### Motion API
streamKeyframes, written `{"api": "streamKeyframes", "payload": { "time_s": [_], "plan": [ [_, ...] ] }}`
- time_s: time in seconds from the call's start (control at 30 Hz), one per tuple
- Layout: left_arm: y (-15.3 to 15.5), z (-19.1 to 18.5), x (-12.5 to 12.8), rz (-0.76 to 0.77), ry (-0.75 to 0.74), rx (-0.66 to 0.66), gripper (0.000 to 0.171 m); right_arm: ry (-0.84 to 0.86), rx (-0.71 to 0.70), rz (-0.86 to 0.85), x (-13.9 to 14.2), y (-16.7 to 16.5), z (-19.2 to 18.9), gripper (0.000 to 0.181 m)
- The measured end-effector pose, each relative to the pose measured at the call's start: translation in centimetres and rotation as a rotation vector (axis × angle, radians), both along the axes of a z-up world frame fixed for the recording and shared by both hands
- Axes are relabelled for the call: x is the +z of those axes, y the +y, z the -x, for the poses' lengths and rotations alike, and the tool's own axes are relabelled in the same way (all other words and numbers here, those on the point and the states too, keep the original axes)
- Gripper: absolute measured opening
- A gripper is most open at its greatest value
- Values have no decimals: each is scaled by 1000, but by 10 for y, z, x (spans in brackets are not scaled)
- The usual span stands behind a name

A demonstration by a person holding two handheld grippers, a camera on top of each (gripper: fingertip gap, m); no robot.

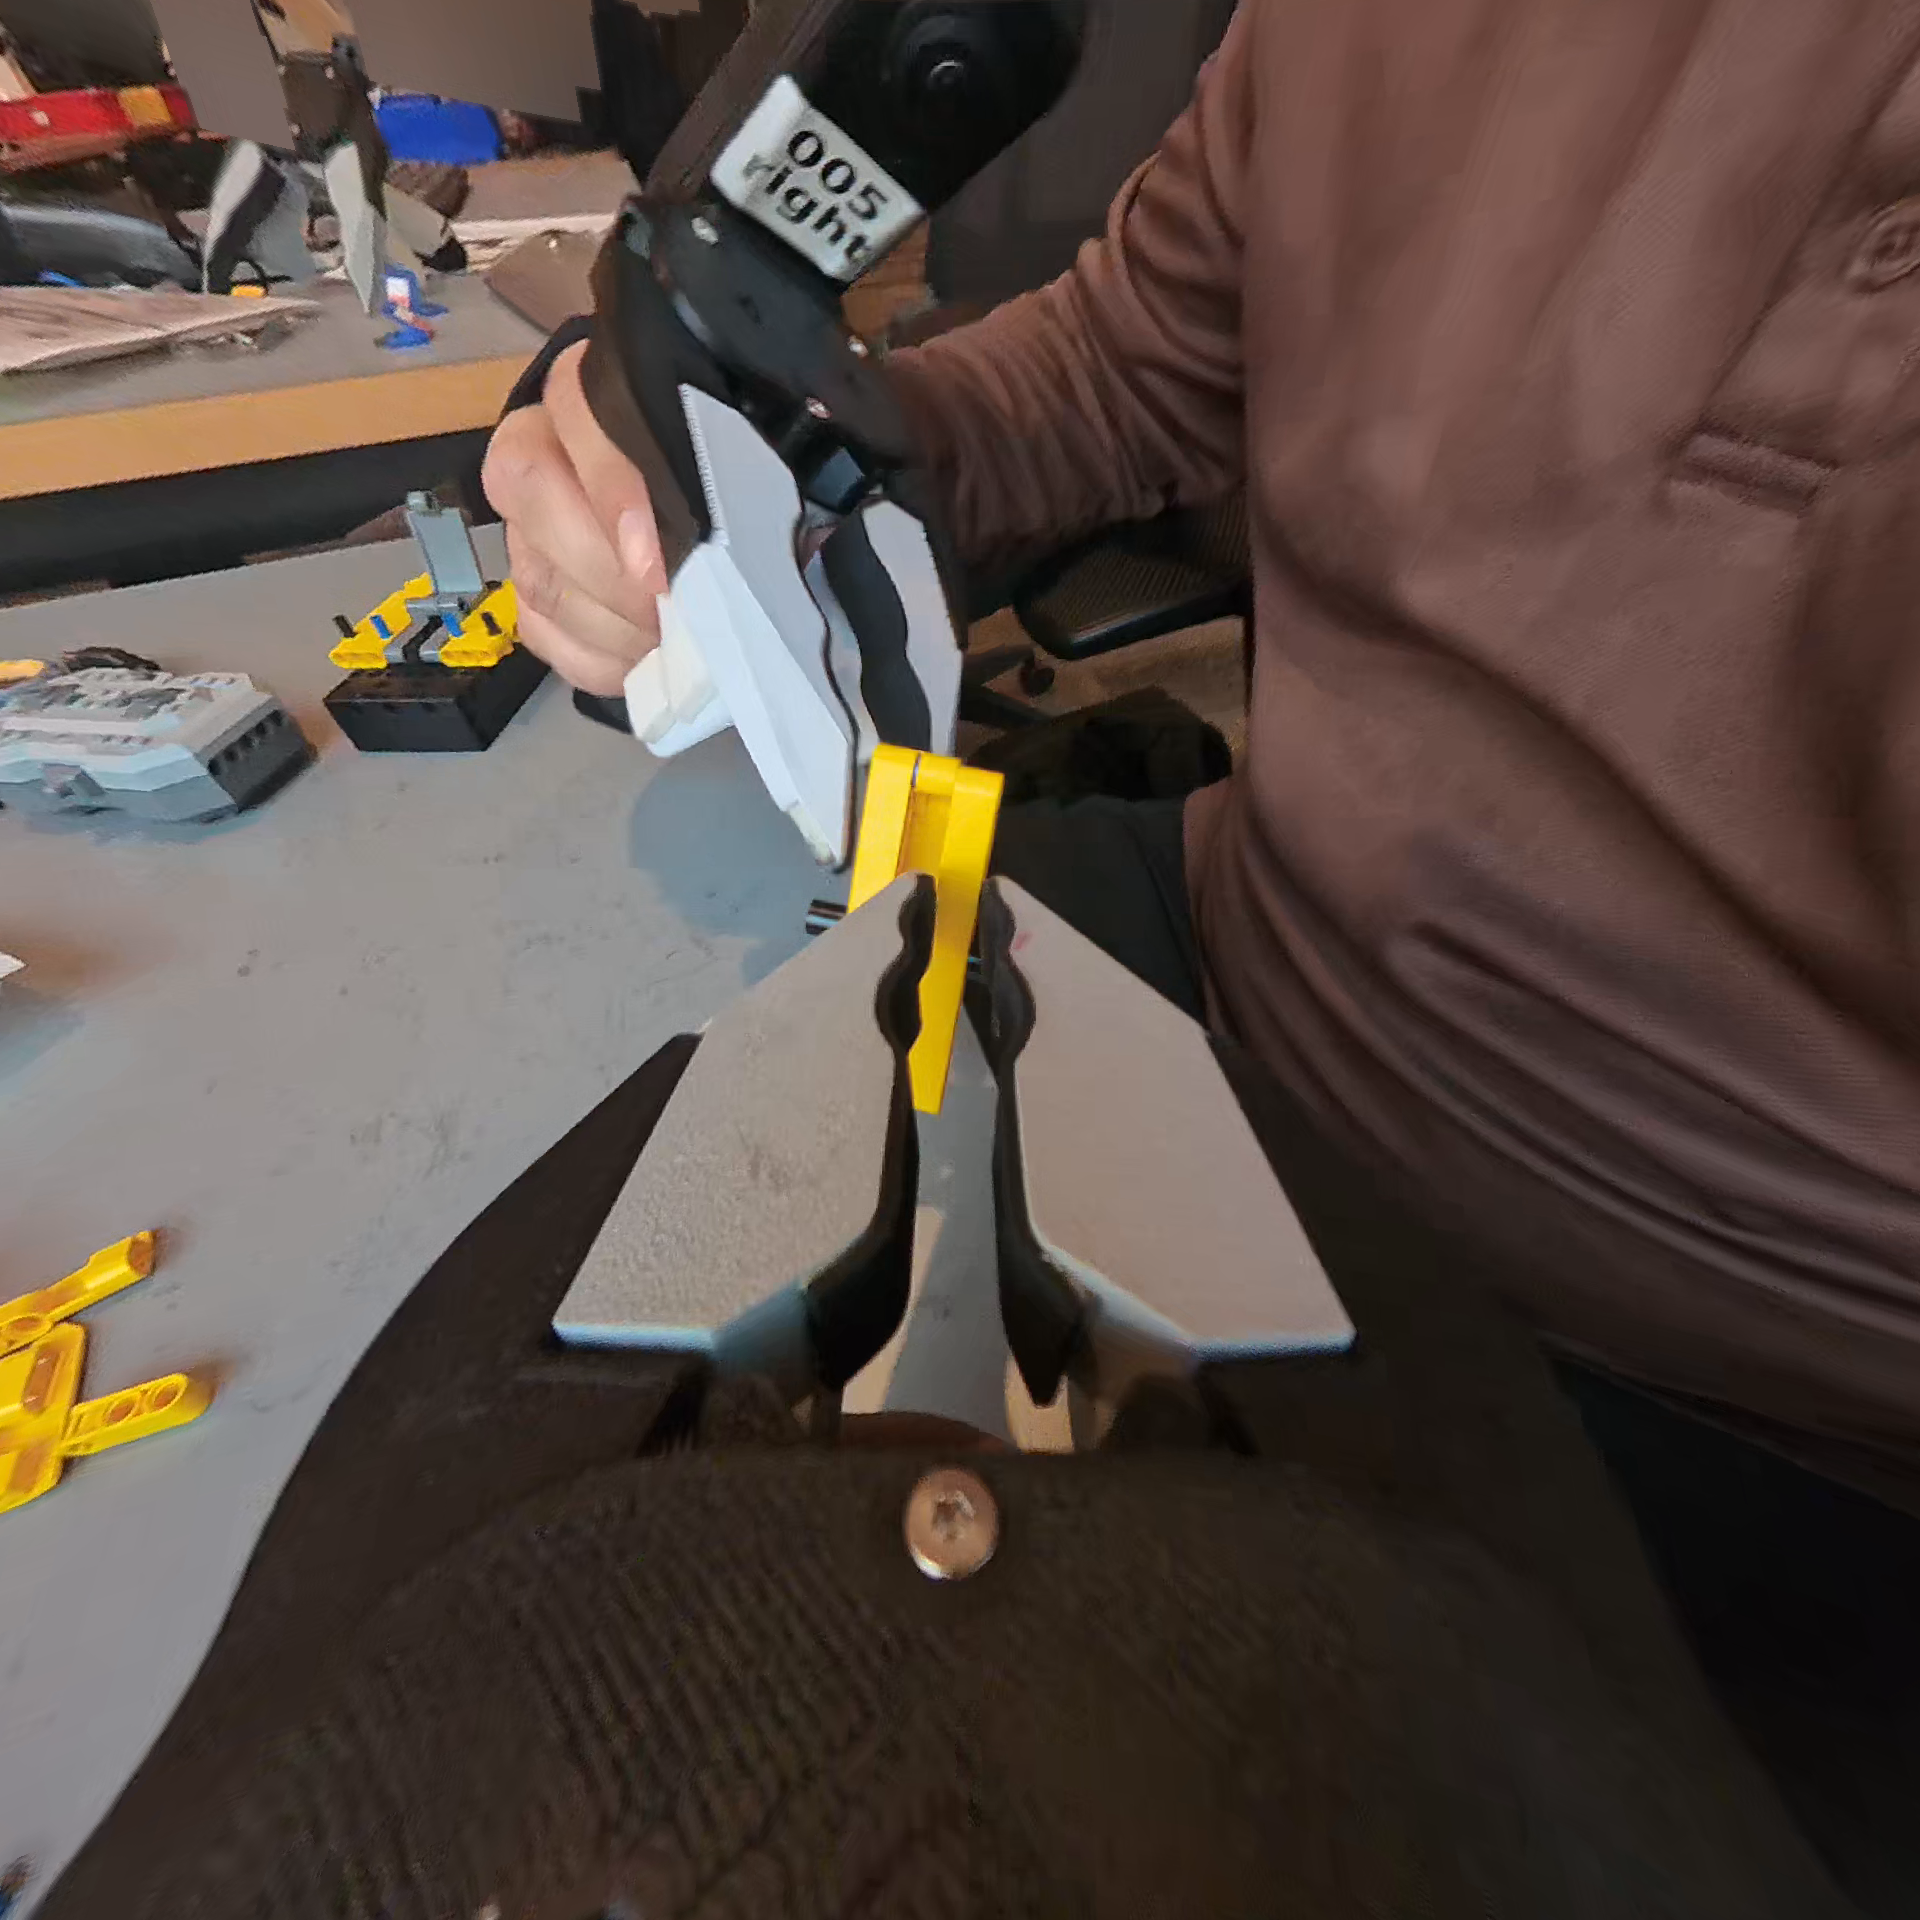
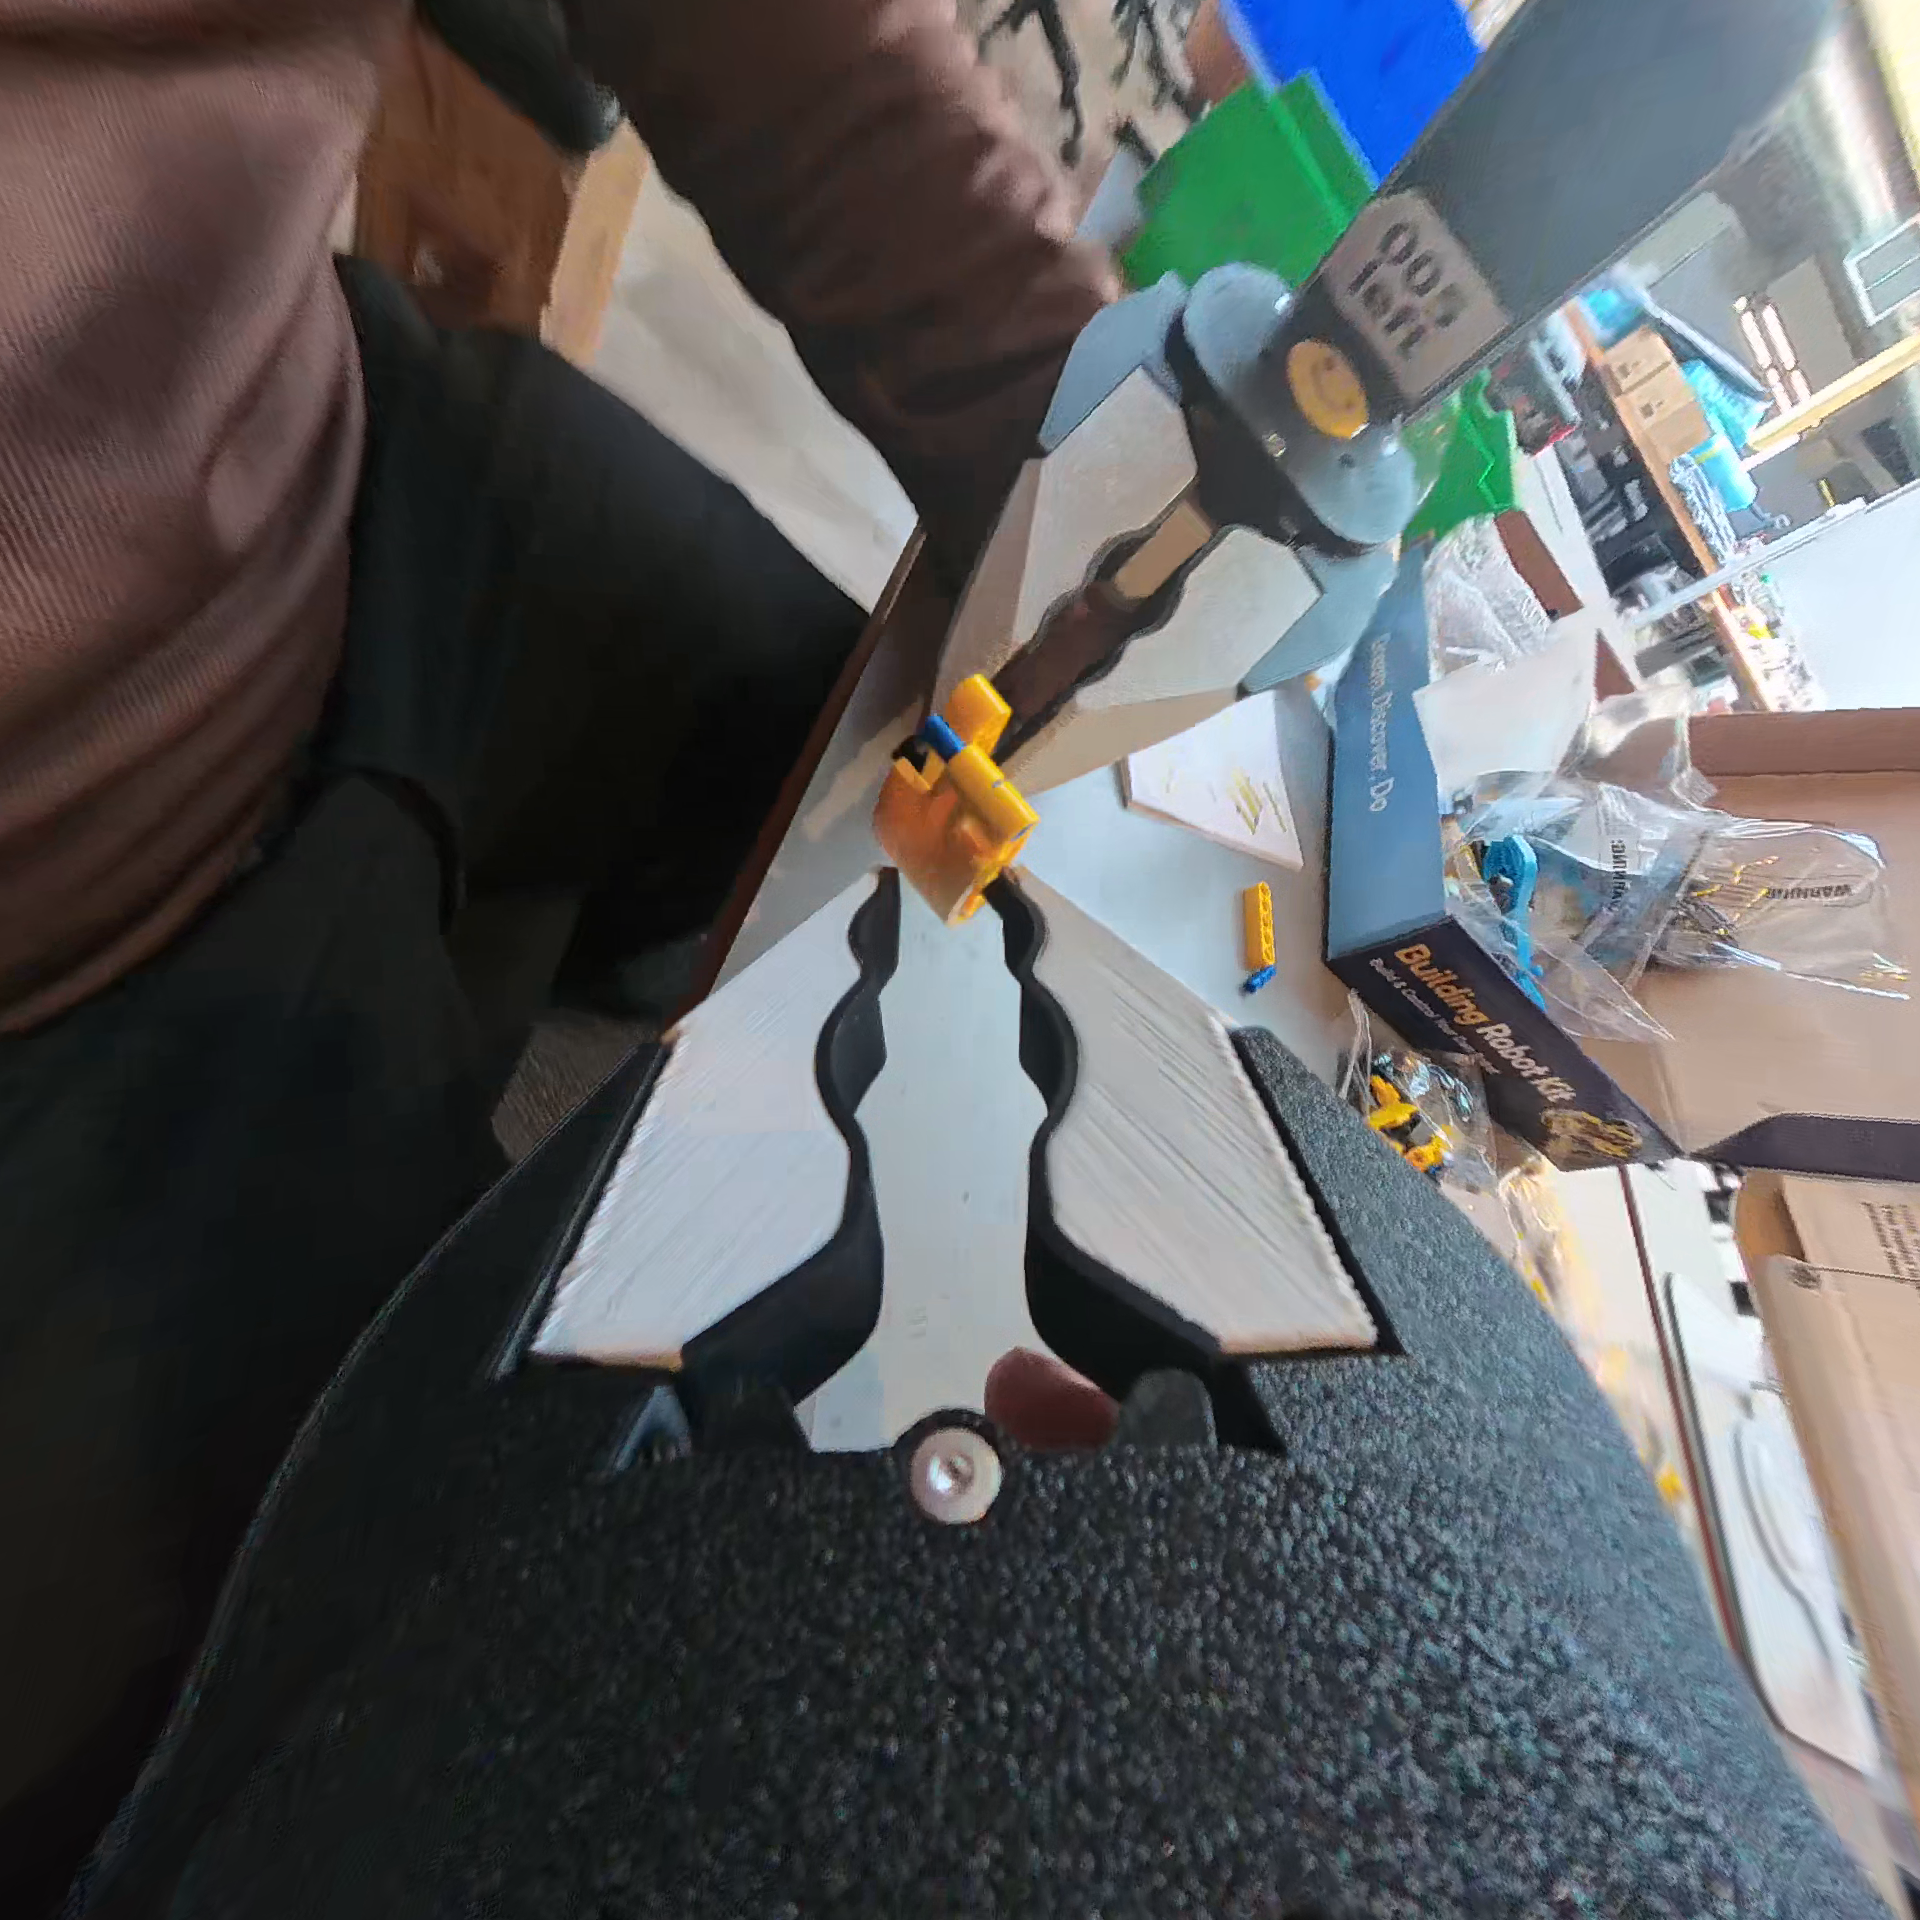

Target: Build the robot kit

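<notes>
1. The left hand-held gripper (image 1: 951, 894) is clamped narrow on a yellow part (image 1: 928, 883), held in the air just off the counter's (image 1: 416, 1039) near edge.
2. The right hand-held gripper (image 2: 940, 883) stands part-open, its tips touching the part's other end; whether it grips firmly I cannot tell.
3. Doing this well likely means keeping both ends aligned, without twisting.
4. The part is a small yellow beam assembly with a blue pin (image 2: 940, 735).

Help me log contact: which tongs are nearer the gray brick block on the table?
Right. The right tongs hang beside the gray block; the left tongs sit farther back.
</notes>
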State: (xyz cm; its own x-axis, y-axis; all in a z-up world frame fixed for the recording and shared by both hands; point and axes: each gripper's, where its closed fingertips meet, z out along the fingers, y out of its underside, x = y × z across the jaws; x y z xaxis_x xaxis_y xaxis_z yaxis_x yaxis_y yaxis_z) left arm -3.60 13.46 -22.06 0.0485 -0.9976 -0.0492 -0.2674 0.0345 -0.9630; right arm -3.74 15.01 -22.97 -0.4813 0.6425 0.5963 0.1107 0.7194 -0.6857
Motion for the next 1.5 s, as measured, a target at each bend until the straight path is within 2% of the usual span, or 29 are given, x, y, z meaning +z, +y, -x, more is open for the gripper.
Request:
{"api": "streamKeyframes", "payload": {
  "time_s": [0.13, 0.33, 0.53, 0.73, 0.87, 0.9, 0.97, 1.03, 1.2, 1.37, 1.5],
  "plan": [
    [-2, 5, 9, 38, -63, -37, 5, 48, 35, 133, 14, -2, 1, 19],
    [-4, 10, 11, 105, -83, -122, 5, 67, 100, 179, 26, -5, 5, 22],
    [-1, 13, 15, 134, -115, -153, 5, 41, 168, 212, 25, -8, 10, 15],
    [21, 20, 10, 150, -85, -48, 6, 37, 140, 313, 22, 10, 16, 14],
    [59, 38, 4, 184, -62, 136, 8, 55, 15, 415, 19, 41, 29, 11],
    [67, 43, 5, 191, -71, 177, 13, 62, -22, 423, 18, 49, 32, 11],
    [76, 49, 8, 207, -102, 223, 14, 65, -86, 415, 15, 62, 38, 8],
    [83, 50, 1, 193, -56, 268, 12, 48, -115, 440, 10, 67, 42, 8],
    [91, 52, -9, 115, 30, 325, 11, 25, -156, 449, 5, 76, 45, 8],
    [92, 50, -13, 57, 76, 336, 20, 33, -139, 466, 7, 74, 45, 7],
    [89, 48, -13, 17, 83, 326, 14, 29, -132, 482, 8, 74, 44, 7]
  ]
}}
